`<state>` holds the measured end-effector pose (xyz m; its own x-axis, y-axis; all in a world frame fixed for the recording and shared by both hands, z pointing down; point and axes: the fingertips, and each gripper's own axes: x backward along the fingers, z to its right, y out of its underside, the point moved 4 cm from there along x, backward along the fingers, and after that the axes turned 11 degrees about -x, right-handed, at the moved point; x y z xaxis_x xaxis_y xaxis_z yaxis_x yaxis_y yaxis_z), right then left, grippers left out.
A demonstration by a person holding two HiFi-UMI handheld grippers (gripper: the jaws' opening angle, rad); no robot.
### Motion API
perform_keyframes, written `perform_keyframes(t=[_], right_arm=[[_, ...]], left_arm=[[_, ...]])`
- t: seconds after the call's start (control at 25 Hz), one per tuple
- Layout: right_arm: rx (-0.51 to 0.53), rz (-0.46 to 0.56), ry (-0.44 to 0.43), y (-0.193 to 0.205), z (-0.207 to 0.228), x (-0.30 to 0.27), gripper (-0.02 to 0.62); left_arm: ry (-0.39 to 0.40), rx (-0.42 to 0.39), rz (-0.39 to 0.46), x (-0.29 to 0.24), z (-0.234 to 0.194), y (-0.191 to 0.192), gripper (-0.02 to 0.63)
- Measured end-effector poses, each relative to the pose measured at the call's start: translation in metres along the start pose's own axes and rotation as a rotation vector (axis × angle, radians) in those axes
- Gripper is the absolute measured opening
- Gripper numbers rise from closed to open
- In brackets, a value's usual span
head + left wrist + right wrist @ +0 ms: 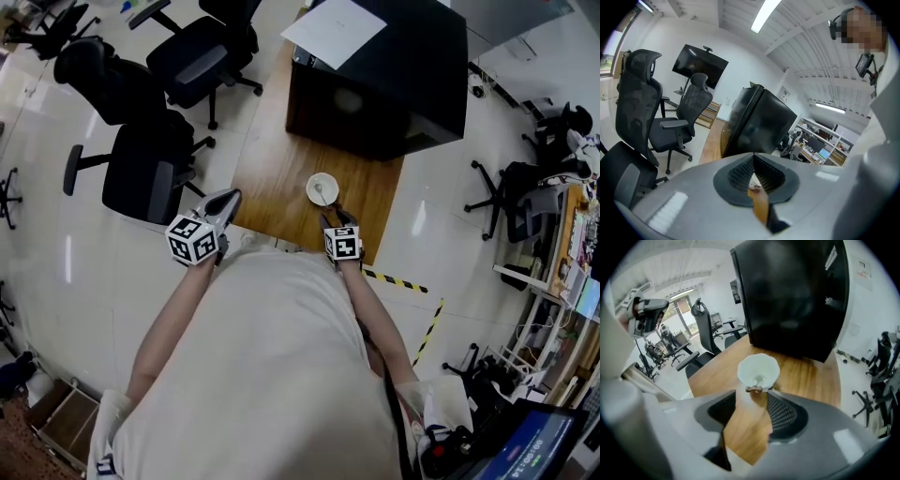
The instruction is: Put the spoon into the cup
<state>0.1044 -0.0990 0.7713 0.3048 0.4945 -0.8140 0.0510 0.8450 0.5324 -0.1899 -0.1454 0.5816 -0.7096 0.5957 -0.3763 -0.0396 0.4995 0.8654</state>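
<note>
Spoon [758, 380] already sits in cup [743, 371], just ahead of right tongs [752, 395], which are released and empty. Left tongs [754, 168] clenched on nothing. Spoon prob. light, stiff, slippery; grip by handle end.

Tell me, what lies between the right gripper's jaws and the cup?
Only the spoon, its handle end jutting over the cup rim toward the open right gripper; below is bare wooden table. The right gripper view shows it.

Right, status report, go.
Left gripper shut, empty. Right gripper open, just short of cup. Spoon in cup, handle on rim. Nothing in the way.
</note>
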Motion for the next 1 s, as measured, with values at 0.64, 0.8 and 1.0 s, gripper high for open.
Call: perform_keyframes(t=[0.64,0.8,1.0], right_arm=[[-0.224,0.305,-0.139,-0.048,-0.101,0.072,0.21],[-0.294,0.41,-0.207,-0.071,-0.134,0.097,0.205],[-0.298,0.49,-0.247,-0.072,-0.174,0.115,0.189]], left_arm=[[0.138,-0.001,-0.008,0.039,-0.006,0.016,0.003],[0.178,-0.026,0.001,0.047,-0.005,0.023,0.003],[0.179,-0.008,0.004,0.069,-0.017,0.038,0.002]])
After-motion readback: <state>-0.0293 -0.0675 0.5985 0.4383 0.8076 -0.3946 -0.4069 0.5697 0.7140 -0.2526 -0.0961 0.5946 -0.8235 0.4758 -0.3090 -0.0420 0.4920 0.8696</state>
